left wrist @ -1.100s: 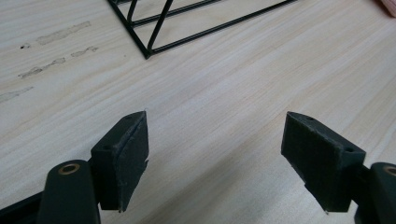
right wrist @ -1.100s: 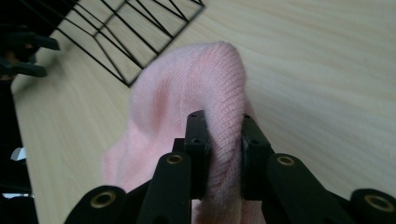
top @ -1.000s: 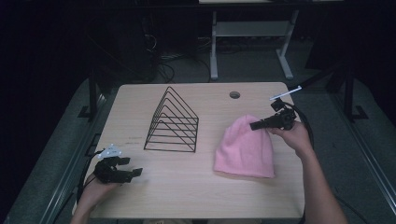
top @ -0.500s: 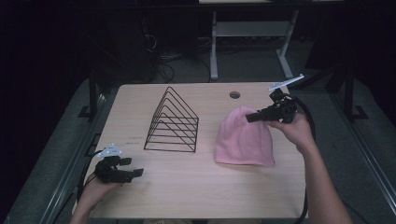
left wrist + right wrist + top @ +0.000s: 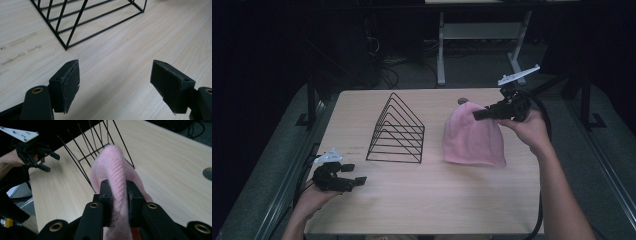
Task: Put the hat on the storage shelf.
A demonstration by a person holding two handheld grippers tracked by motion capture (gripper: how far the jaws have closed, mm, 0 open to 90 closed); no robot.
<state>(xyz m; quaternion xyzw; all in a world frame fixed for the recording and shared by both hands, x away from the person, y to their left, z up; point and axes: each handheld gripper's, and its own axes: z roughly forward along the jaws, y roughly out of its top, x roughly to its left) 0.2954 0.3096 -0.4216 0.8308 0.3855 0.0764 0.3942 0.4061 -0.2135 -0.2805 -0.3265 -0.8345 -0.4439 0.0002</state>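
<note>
We saw the right gripper clamped on a fold of the pink knit hat, lifting its top off the table, while the left gripper hovered wide apart and empty, the black wire rack just ahead of it.

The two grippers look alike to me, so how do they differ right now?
The left gripper is open and holds nothing; the right gripper is shut on a fold of the pink hat. The left gripper sits low at the table's near edge; the right gripper is raised toward the far side. Both are black, hand-held, with a trailing cable.
</note>
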